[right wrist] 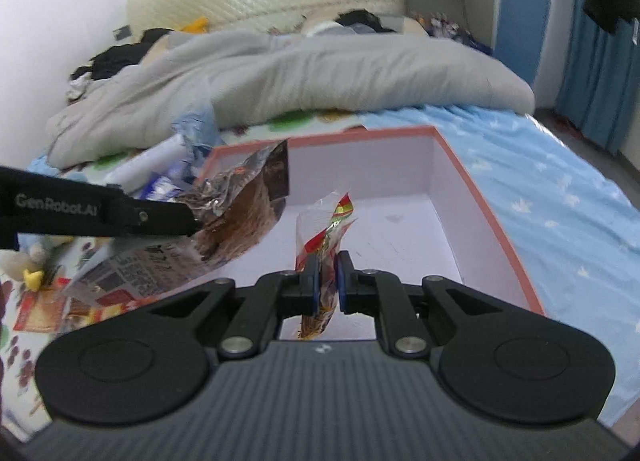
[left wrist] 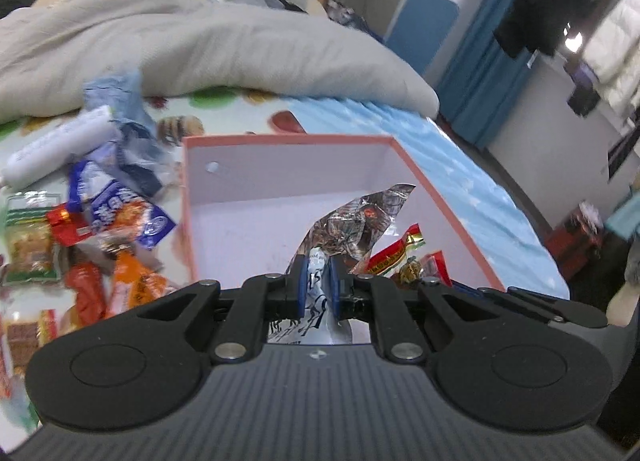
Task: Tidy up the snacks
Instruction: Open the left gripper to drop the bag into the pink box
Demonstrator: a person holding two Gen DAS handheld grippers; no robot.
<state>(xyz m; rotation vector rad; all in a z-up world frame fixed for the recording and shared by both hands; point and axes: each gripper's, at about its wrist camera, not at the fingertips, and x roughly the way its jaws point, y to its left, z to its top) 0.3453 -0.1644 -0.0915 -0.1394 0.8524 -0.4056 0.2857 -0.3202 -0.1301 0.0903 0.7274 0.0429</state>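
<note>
A pink-rimmed white box (left wrist: pixel 280 165) lies open on the bed; it also shows in the right wrist view (right wrist: pixel 472 185). My left gripper (left wrist: pixel 319 261) is shut on a silver-brown foil snack bag (left wrist: pixel 360 225), held over the box's near edge. The same bag (right wrist: pixel 244 213) and the left gripper's finger (right wrist: pixel 160 217) show at the left of the right wrist view. My right gripper (right wrist: pixel 328 261) is shut on a small red-and-clear snack packet (right wrist: pixel 332 221), held over the box. Red snack packets (left wrist: pixel 396 257) show low in the box by the right wall.
A heap of loose snack packets (left wrist: pixel 96 229) and a white tube (left wrist: pixel 60 145) lie on the printed sheet left of the box. A grey duvet (left wrist: pixel 200 49) is bunched behind the box. The blue sheet (right wrist: pixel 560 189) runs to the bed's right edge.
</note>
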